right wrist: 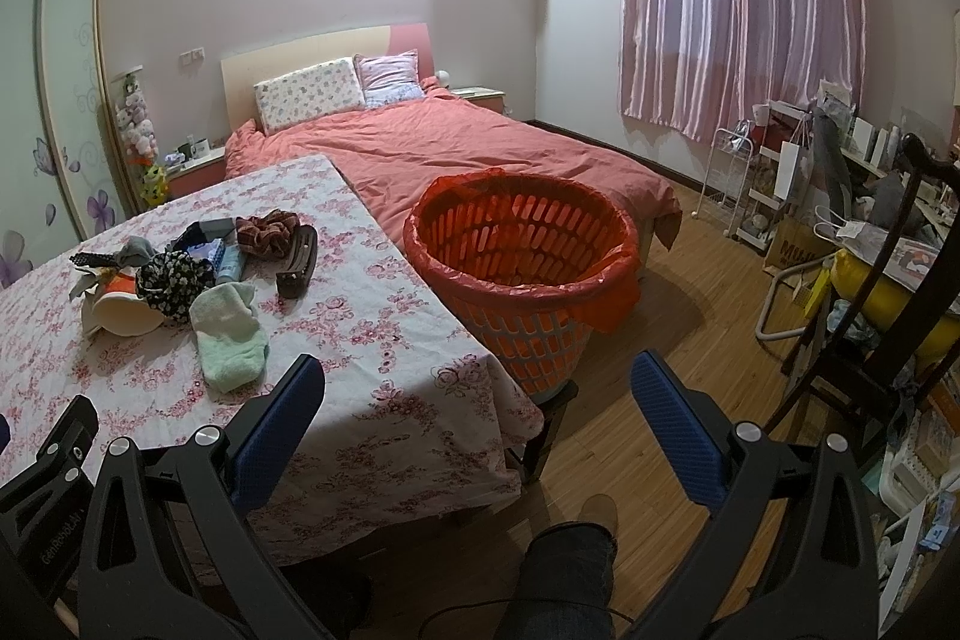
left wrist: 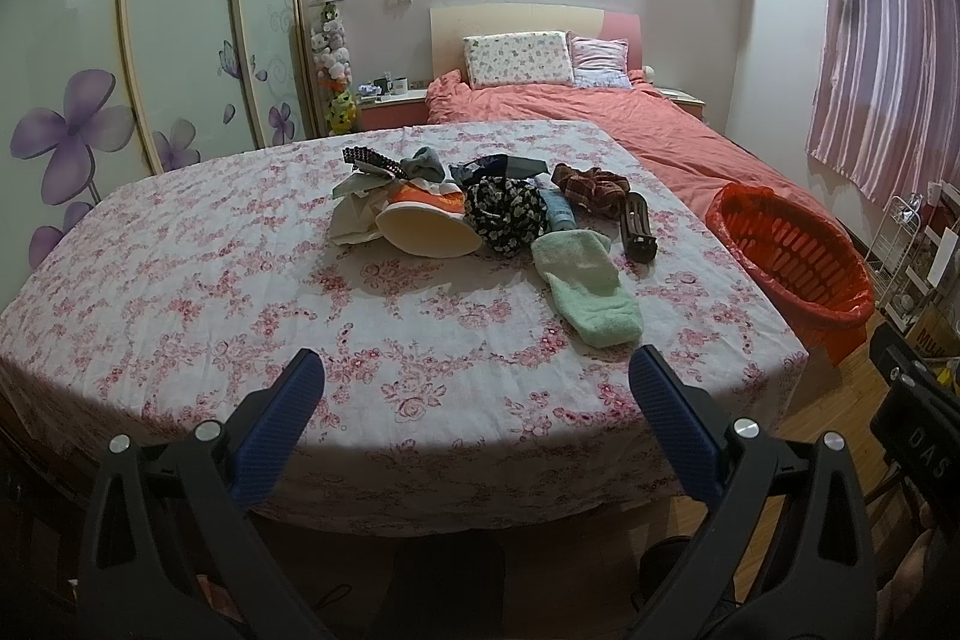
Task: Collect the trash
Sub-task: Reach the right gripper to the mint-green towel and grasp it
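Trash (left wrist: 480, 208) is lying heaped mid-bench (left wrist: 180, 280), well ahead of both grippers: a cup (left wrist: 429, 232), a bottle (left wrist: 558, 214), a green sock (left wrist: 591, 289) and other scraps. The sock is stretching its long axis toward the left gripper (left wrist: 477, 379), which is facing the heap and looks nearer. The right gripper (right wrist: 477, 382) is pointing at the basket (right wrist: 522, 274) beside the bench. Both sets of fingers are spread wide, holding nothing.
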The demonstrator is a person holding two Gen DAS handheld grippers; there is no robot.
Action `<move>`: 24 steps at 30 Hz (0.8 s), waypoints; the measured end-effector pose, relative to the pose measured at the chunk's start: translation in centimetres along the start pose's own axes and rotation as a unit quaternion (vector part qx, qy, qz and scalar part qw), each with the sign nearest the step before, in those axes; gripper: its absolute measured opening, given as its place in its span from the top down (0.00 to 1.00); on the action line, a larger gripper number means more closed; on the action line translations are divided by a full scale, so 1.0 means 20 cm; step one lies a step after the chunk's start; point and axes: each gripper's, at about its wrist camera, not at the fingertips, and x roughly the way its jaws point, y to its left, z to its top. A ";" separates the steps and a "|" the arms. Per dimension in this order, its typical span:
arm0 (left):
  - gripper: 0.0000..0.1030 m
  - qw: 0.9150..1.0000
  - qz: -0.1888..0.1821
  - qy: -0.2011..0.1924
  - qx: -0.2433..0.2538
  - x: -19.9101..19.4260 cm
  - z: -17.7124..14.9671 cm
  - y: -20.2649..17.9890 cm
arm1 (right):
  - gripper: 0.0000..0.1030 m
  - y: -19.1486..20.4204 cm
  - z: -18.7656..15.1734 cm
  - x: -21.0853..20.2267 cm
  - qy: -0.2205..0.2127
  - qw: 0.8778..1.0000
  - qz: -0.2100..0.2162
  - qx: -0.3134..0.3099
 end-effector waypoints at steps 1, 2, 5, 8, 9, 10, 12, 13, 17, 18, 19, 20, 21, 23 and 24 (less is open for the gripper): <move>0.04 1.000 0.001 0.000 -0.002 0.01 0.00 0.00 | 0.02 0.00 0.00 0.01 0.002 1.000 0.002 0.000; 0.04 1.000 0.002 0.000 -0.005 0.03 0.01 0.02 | 0.02 0.01 0.00 0.02 0.004 1.000 0.003 -0.001; 0.04 1.000 0.011 -0.002 -0.013 0.06 0.01 0.06 | 0.02 0.01 0.02 0.05 0.012 1.000 0.014 0.000; 0.04 1.000 0.017 -0.002 -0.021 0.12 0.03 0.11 | 0.05 0.04 0.02 0.11 0.019 0.999 0.032 -0.005; 0.04 1.000 0.020 0.000 -0.024 0.14 0.04 0.13 | 0.05 0.05 0.03 0.13 0.022 0.999 0.037 -0.006; 0.04 0.999 0.022 0.002 -0.026 0.16 0.04 0.14 | 0.05 0.07 0.03 0.16 0.027 0.999 0.047 -0.007; 0.04 0.999 0.028 0.006 -0.032 0.20 0.06 0.18 | 0.06 0.11 0.03 0.20 0.034 0.997 0.069 -0.011; 0.04 0.999 0.031 0.008 -0.035 0.22 0.06 0.19 | 0.10 0.14 0.04 0.22 0.037 0.996 0.079 -0.014; 0.04 0.998 0.044 0.008 -0.046 0.29 0.09 0.27 | 0.19 0.24 0.07 0.31 0.051 0.992 0.116 -0.024; 0.04 0.998 0.048 0.008 -0.049 0.30 0.10 0.29 | 0.20 0.28 0.08 0.33 0.055 0.990 0.128 -0.025; 0.04 0.997 0.050 0.008 -0.052 0.32 0.10 0.31 | 0.21 0.32 0.10 0.35 0.057 0.988 0.140 -0.028; 0.04 0.997 0.052 0.008 -0.056 0.33 0.10 0.33 | 0.23 0.35 0.11 0.37 0.058 0.987 0.147 -0.031; 0.04 0.997 0.054 0.008 -0.060 0.34 0.11 0.35 | 0.23 0.40 0.12 0.38 0.060 0.985 0.159 -0.036; 0.04 0.996 0.056 0.010 -0.065 0.37 0.11 0.39 | 0.23 0.50 0.14 0.40 0.062 0.980 0.182 -0.048; 0.04 0.996 0.056 0.012 -0.067 0.38 0.11 0.40 | 0.24 0.53 0.14 0.42 0.065 0.979 0.186 -0.054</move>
